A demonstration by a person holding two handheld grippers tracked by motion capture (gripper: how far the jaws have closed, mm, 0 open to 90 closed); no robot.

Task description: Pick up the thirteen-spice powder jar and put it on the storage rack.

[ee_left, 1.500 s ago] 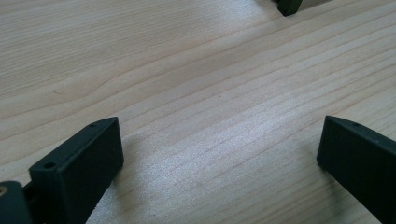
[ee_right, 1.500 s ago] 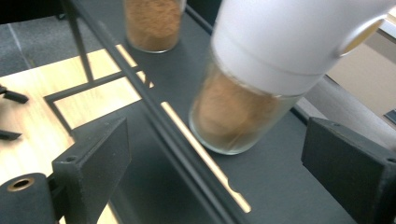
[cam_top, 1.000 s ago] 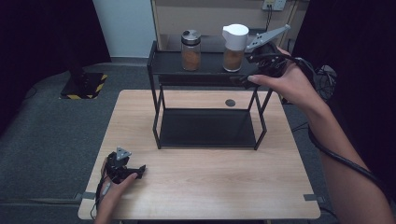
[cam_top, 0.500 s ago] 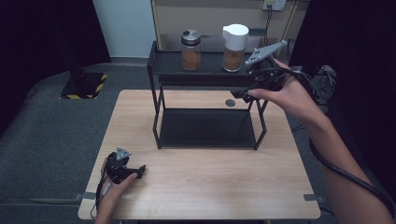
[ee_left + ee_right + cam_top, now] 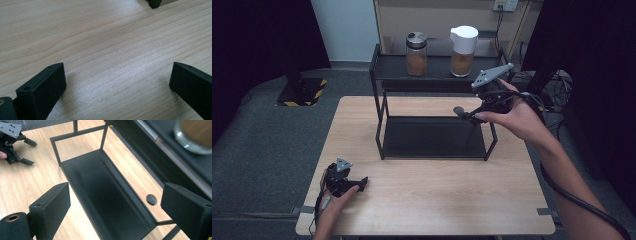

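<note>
The white-lidded glass jar of brown powder point(image 5: 463, 51) stands above-behind my right gripper point(image 5: 468, 116), nearer than my left; jaws wide, empty.

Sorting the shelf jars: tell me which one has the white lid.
The right-hand jar on the rack's top shelf, nearer the right gripper; the other jar has a metal lid.

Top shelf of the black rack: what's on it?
Two jars: a metal-lidded spice jar and a white-capped jar, both holding brown contents. The right claw hides some shelf at its right end.
</note>
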